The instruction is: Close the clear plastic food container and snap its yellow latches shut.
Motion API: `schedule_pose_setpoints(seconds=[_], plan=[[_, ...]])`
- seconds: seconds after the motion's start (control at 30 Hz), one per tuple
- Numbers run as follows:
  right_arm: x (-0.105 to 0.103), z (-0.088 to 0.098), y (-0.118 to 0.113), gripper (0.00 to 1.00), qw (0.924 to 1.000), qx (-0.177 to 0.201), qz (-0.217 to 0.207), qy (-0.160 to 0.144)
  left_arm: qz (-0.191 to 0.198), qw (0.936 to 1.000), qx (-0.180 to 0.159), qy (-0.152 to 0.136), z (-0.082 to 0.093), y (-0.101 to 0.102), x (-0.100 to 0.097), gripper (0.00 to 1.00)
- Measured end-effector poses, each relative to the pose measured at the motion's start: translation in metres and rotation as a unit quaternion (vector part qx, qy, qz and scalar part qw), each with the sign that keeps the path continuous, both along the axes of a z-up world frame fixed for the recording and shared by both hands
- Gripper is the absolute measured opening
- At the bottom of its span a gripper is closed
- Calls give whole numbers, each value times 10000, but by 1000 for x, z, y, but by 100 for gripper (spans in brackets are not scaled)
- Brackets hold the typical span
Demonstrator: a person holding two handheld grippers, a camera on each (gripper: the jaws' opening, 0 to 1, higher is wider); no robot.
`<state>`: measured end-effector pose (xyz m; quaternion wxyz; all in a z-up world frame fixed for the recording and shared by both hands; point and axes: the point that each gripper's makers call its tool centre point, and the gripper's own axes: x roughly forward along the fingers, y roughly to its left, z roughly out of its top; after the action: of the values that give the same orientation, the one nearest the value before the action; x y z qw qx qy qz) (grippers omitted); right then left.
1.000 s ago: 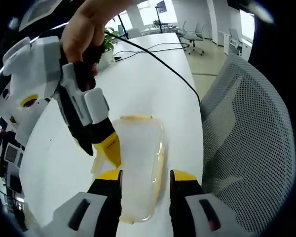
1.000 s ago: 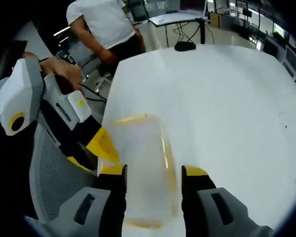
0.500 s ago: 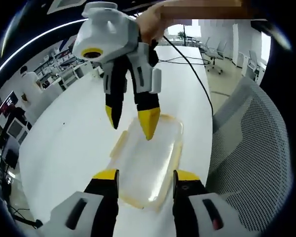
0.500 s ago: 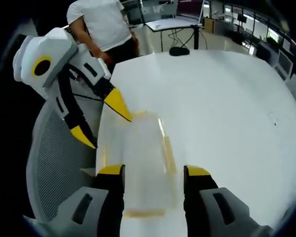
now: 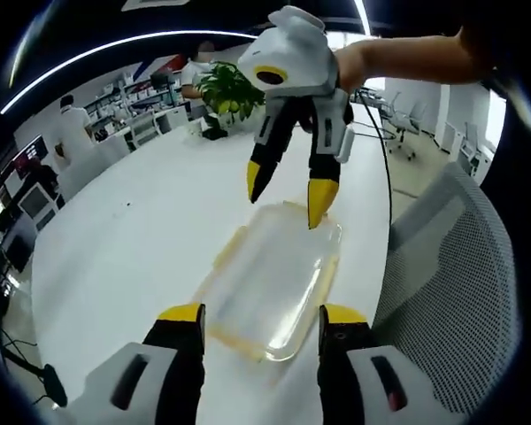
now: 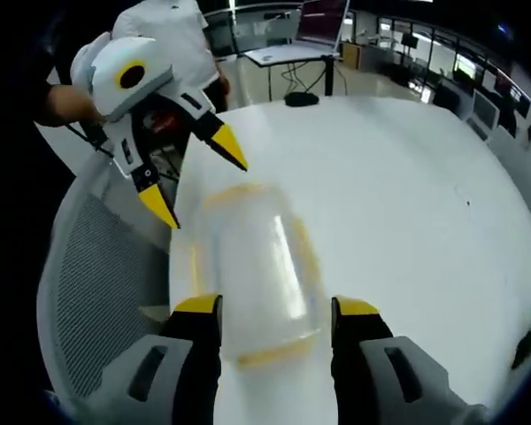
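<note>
On the big white table (image 5: pixel 133 239), near its edge by the mesh office chair (image 5: pixel 460 292), the clear plastic food container (image 5: pixel 279 279) is lying flat with its lid apparently down. In the left gripper view you are looking along your left hand-held gripper (image 5: pixel 259 319), jaws spread wide and empty, straddling the near end of the container from above without touching it, as far as I can tell. Your right hand-held gripper (image 5: pixel 286 192) is coming in from the far side, jaws also parted wide, holding nothing; one yellow tip is sitting right at the container's far edge, the other is off the side over bare table. In the right gripper view the same layout is showing mirrored: the right hand-held gripper (image 6: pixel 274 310) is hanging open over one end of the container (image 6: pixel 257 274) and the left hand-held gripper (image 6: pixel 193 181) is open at the far end, beside the chair (image 6: pixel 97 292).

Progress, judging only from this: the lid is looking closed, so that part seems done. The yellow latches (image 5: pixel 219 257) are showing as thin yellow strips along the rim; they are too blurred to say whether any is snapped. Treat all latches as still to do. You are probably lining up to press the first one. A person in a white shirt (image 6: pixel 173 27) is standing behind the table.
</note>
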<state>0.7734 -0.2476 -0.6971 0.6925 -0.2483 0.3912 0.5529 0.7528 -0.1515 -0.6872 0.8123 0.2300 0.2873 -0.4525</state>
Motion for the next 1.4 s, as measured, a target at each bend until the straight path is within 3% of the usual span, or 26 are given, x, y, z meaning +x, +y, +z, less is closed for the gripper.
schedule_pose_setpoints(seconds=[0.73,1.4], plan=[[-25,-18,-28,49,9930,312,-1045,-449,524,9985,-110,69,-24,15,-9,47],[-29,-38,-19,48,9846,444,-1627,-465,498,9985,50,199,-41,13,-1,41]])
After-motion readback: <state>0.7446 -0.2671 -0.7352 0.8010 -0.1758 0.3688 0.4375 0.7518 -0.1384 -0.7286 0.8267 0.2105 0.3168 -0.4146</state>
